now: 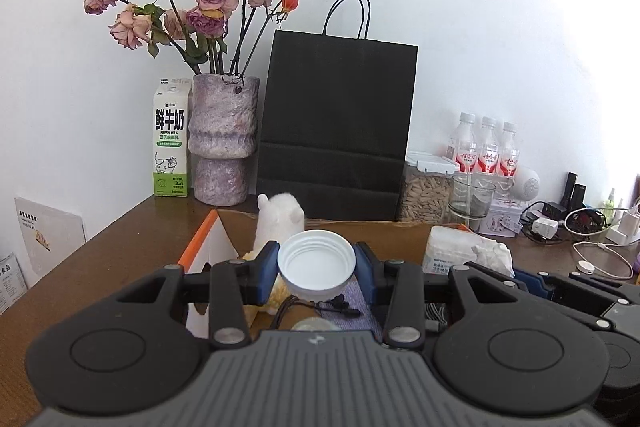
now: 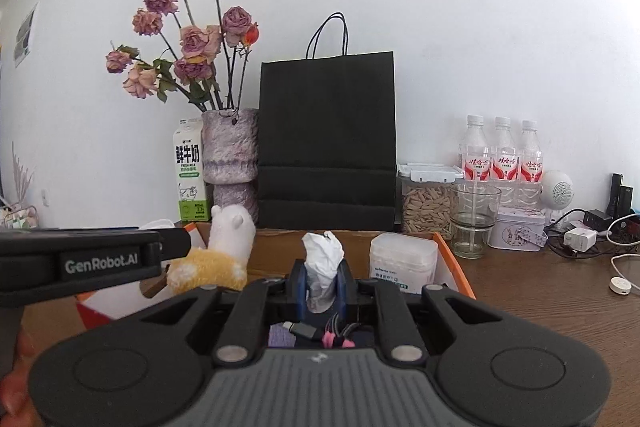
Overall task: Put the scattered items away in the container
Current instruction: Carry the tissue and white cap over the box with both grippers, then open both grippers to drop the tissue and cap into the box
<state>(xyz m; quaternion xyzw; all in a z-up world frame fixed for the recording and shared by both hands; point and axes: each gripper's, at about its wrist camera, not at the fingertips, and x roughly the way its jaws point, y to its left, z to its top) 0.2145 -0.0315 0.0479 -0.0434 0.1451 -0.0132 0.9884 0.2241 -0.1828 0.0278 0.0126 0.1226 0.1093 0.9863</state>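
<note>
Gripping one white screw lid (image 1: 316, 264) between its two blue pads, the left claw (image 1: 316, 267) hovers over the open cardboard box (image 1: 400, 239) with orange-edged flaps; the lid's hollow side faces the camera. The right claw (image 2: 322, 285) is closed on one crumpled white tissue (image 2: 322, 259), which sticks up between its blue pads, also above the box.

Inside the box, counted from both views: one plush toy (image 2: 224, 251) with a white head and yellow body at the left, one white lidded plastic tub (image 2: 402, 259) at the right, one bundle of cables (image 2: 320, 333) on a purple cloth directly under the claws. In the left wrist view a second wad of tissue (image 1: 492, 253) shows just beside the tub, right where the right claw stands.

The box sits on a brown wooden bench (image 2: 540, 291). Along the wall behind it stand one milk carton (image 1: 171, 143), one mottled purple vase (image 1: 224, 143) of dried roses, and one black paper bag (image 1: 336, 131) with two cord handles. Right of the bag are one clear canister of seeds (image 2: 428, 203), one glass cup (image 2: 474, 221), three water bottles (image 2: 502, 155) with red labels in a row, one small tin (image 2: 520, 233), and one round white speaker (image 2: 558, 191). Further right lie chargers and tangled cords; their number cannot be told.
</note>
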